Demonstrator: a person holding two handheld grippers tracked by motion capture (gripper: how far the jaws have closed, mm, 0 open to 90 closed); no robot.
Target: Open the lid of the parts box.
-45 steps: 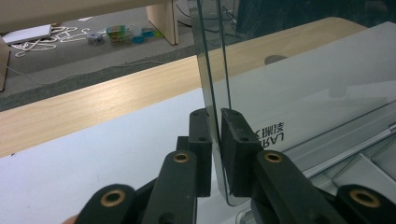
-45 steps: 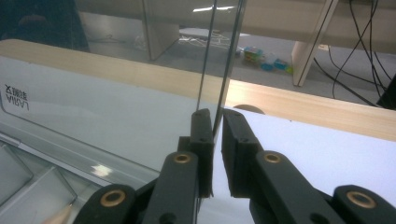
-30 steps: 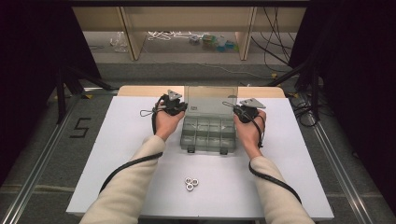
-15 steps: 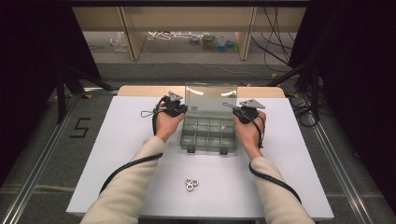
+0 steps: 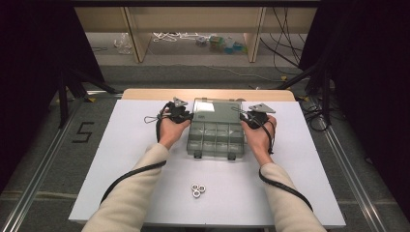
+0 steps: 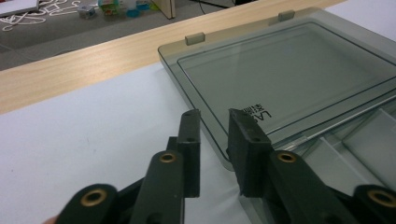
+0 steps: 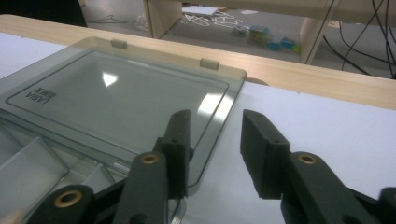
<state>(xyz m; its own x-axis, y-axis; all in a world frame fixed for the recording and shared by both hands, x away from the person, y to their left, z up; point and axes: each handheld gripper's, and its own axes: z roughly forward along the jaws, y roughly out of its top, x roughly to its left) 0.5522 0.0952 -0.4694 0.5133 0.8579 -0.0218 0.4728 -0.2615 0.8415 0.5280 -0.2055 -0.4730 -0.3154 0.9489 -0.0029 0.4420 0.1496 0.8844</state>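
The clear compartment box (image 5: pixel 215 135) is found in the middle of the white worktop (image 5: pixel 121 145) with its lid (image 6: pixel 289 79) laid flat behind, and the left tongs (image 6: pixel 212 116) and right tongs (image 7: pixel 217 119), both apart, are placed at the lid's two side edges, so closing them on it is probably required next.

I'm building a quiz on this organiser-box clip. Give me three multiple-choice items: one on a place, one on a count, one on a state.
1. Where do the metal nuts lie?
A. in a compartment
B. on the white table, nearer the person than the box
C. on the lid

2. How many nuts are there?
A. one
B. three
C. six

3. How is the lid of the compartment box?
A. swung open and laid back
B. latched shut
C. taken off

Answers:
1 B, the high view shows them on bare table before the box.
2 B, three sit clustered.
3 A, it lies behind the compartments, joined along the back edge.
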